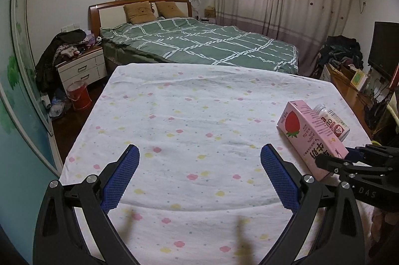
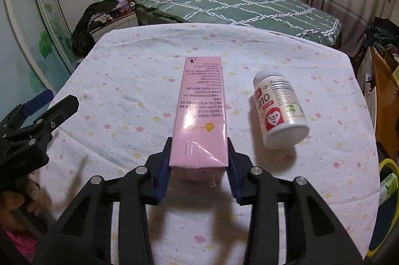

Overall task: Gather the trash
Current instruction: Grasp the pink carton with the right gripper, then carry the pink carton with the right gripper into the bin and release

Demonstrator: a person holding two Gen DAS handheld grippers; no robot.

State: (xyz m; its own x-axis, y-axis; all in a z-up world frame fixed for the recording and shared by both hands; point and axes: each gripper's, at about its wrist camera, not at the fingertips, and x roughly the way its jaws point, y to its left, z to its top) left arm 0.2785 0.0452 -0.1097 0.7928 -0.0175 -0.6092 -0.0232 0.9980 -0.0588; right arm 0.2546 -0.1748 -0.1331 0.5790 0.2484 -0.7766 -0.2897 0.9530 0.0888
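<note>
A pink strawberry milk carton (image 2: 200,113) lies lengthwise on the table with the flowered cloth (image 2: 129,80). My right gripper (image 2: 199,152) is shut on the carton's near end, blue pads on both sides. The carton also shows in the left wrist view (image 1: 311,137), with the right gripper (image 1: 349,160) at its near end. A white Q10 supplement bottle (image 2: 280,108) lies on its side just right of the carton; in the left wrist view it (image 1: 334,120) is behind the carton. My left gripper (image 1: 199,155) is open and empty above the cloth, left of the carton.
A bin with a yellow rim (image 2: 387,202) stands at the table's right edge, a green package inside. A bed with a green quilt (image 1: 199,43) lies beyond the table. A red bucket (image 1: 78,95) and nightstand (image 1: 82,65) stand at left. Clutter and a TV (image 1: 384,48) are at right.
</note>
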